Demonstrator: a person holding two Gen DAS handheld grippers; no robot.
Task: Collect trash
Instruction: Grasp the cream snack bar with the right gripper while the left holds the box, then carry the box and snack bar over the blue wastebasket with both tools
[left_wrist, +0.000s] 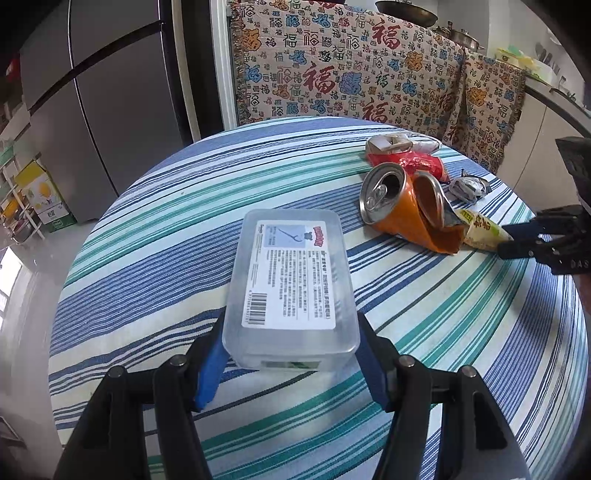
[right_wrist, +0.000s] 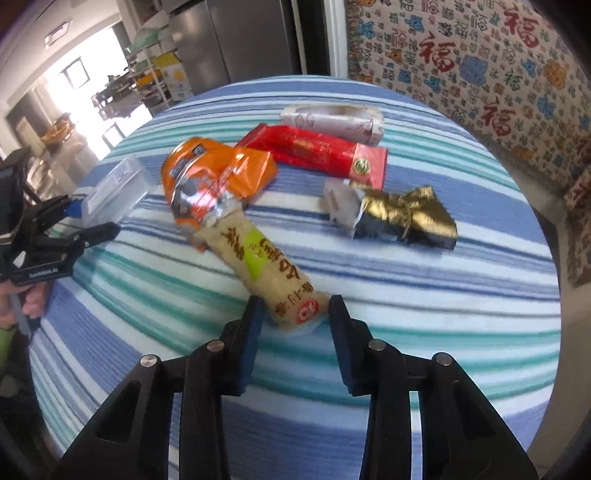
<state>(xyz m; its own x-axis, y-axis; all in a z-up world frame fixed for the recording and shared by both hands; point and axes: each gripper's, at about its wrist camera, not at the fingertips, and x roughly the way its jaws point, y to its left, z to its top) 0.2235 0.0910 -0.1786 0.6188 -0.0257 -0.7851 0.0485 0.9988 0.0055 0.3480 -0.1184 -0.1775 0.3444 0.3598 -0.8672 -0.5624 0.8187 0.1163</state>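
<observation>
My left gripper is shut on the near end of a clear plastic box with a white label, which rests on the striped tablecloth. My right gripper has its blue pads against both sides of the near end of a beige snack wrapper. The wrapper's far end lies against a crushed orange can. Beyond these lie a red packet, a pale crumpled carton and a gold and black wrapper. The box and left gripper show at the left of the right wrist view.
The table is round, and its edge curves close on all sides. A patterned cloth hangs behind it, with a grey fridge to the left. A person's hand holds the left gripper's handle. Cartons and racks stand on the floor far left.
</observation>
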